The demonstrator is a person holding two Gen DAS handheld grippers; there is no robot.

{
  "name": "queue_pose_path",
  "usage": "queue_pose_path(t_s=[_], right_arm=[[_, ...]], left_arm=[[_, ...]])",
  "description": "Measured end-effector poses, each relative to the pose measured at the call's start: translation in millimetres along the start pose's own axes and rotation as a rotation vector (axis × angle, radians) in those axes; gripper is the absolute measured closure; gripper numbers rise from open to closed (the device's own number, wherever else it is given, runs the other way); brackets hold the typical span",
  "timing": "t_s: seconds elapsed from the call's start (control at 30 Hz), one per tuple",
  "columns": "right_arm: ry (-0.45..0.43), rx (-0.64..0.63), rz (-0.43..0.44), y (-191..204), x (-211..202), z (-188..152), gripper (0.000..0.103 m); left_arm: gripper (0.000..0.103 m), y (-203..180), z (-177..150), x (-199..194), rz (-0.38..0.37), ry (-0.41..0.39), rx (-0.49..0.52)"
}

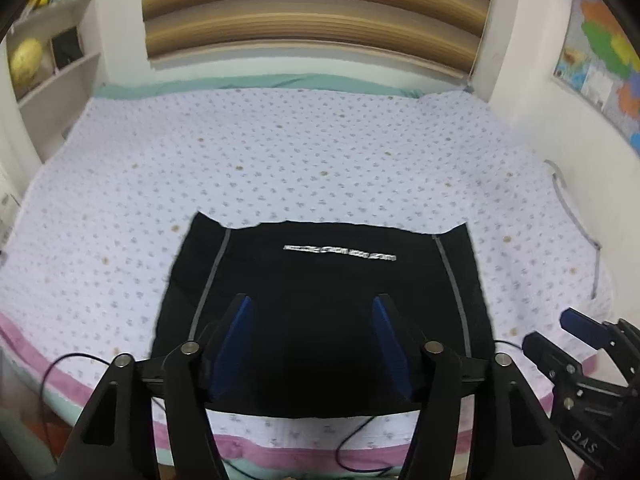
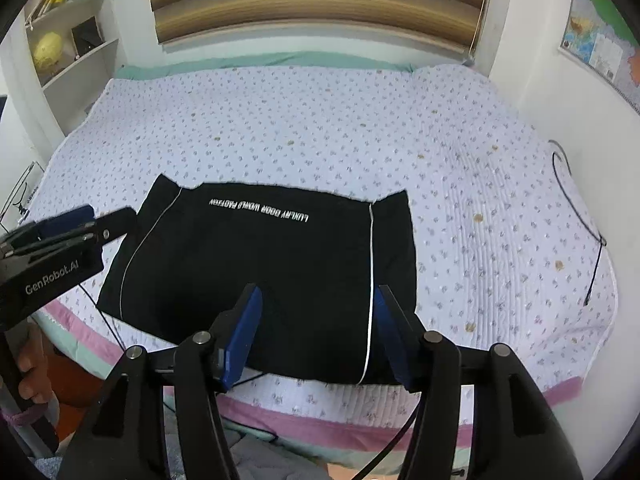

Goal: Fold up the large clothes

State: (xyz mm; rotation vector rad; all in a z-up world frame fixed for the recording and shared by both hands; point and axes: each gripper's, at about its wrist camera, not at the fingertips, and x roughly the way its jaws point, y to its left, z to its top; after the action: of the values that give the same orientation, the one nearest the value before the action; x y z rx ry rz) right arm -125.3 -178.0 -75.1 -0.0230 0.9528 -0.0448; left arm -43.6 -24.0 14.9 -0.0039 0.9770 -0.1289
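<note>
Black garment [image 1: 320, 300] lies flat on the bed [image 1: 280, 152], near the front edge, already folded into a compact rectangle w/ square sides and grey piping down both flanks; a white text line runs across its far part. In the left wrist view the left gripper [image 1: 312, 316] hangs above the near half of the cloth, angled steeply down, jaws spread apart w/ nothing between the blue pads [image 1: 236, 332] — released, no cloth pinched. Right gripper [image 1: 560, 332] shows at the lower right, off the garment's right side, over the quilt; its pads also look parted and empty. A thin cable [image 1: 72, 360] trails over the pink border at the bed edge. Judging by the neat shape, the folding seems mostly done; what's left is prob. one more halving or just a smooth-out, can't say which. In the right wrist view the same garment [image 2: 260, 272] sits slightly left of centre, lettering readable upside down, white stripe [image 2: 370, 280] along its right flank. Right gripper [image 2: 316, 304] hovers over that right-hand near part, pointed down, jaws apart, no fabric gripped. Left gripper [image 2: 92, 220] comes in from the left, just beside the garment's far-left corner, not touching it as far as visible; a hand [image 2: 32, 376] grips its handle below. Shelf [image 2: 76, 52] and wall map [image 2: 600, 48] sit well back, not involved.
</note>
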Motion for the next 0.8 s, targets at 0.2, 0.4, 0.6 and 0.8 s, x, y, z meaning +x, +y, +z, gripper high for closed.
queue_pose_path(t_s=[0.2,0.4,0.6,0.8], right_arm=[[0.012,0.007,0.015,-3,1,-9,0.043],[0.029,-0.002,0.025,-3,3,-15,0.043],[0.040,-0.007,0.029,-5,6,-16,0.043],[0.051,-0.001,0.032,-7,10,-15,0.043]], left_arm=[[0.036,-7,-7,-2,0.004,0.012,-0.002],[0.036,-13,-12,-2,-0.013,0.021,0.000],[0.036,-14,-15,2,-0.022,0.035,-0.010],[0.036,-13,-14,3,-0.024,0.036,-0.011]])
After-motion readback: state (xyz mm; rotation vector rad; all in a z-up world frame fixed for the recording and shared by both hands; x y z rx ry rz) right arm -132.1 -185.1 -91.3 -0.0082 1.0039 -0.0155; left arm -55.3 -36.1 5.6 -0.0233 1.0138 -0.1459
